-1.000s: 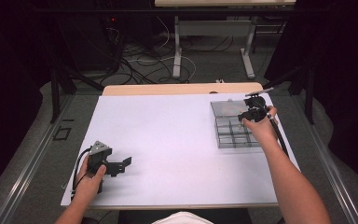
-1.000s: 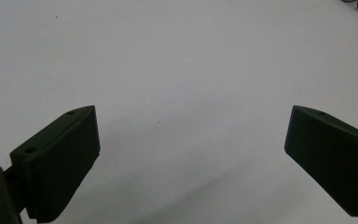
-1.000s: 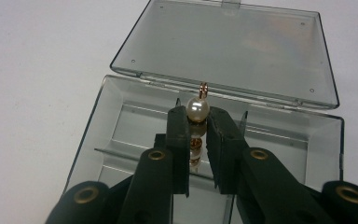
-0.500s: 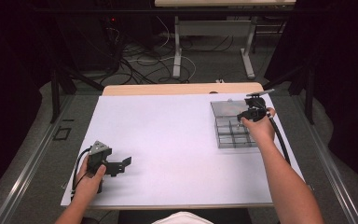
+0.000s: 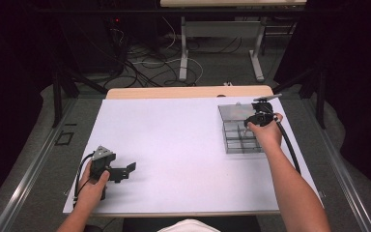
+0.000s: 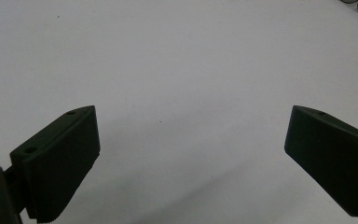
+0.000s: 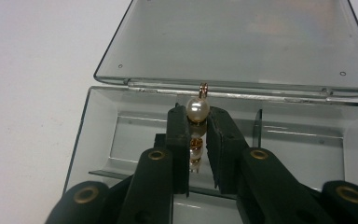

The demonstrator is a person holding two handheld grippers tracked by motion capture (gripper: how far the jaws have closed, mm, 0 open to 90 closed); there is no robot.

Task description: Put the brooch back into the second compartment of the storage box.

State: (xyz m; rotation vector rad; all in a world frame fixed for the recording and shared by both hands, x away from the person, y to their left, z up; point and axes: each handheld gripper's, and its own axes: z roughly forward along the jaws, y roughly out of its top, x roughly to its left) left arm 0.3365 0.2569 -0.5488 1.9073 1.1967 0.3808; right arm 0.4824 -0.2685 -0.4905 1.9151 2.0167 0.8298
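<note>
White table (image 5: 174, 140) — a clear compartment box (image 5: 236, 131) sits open at its far right.

The worktop (image 5: 174, 145) is a white sheet over a pale wooden board (image 5: 188, 92), whose bare strip shows along the 12 o'clock edge. Beyond that edge, on the grey floor (image 5: 212, 72), a tangle of dark and light cables (image 5: 145, 63) lies toward 11 o'clock, beside two pale metal legs (image 5: 183, 48) of another table standing at 12 o'clock. Black slanted struts (image 5: 72, 82) rise at 10 o'clock and at 2 o'clock. A small red light (image 5: 117, 21) glows in the dark at 11 o'clock. Metal rails (image 5: 34, 164) run along both sides of the worktop.
</note>
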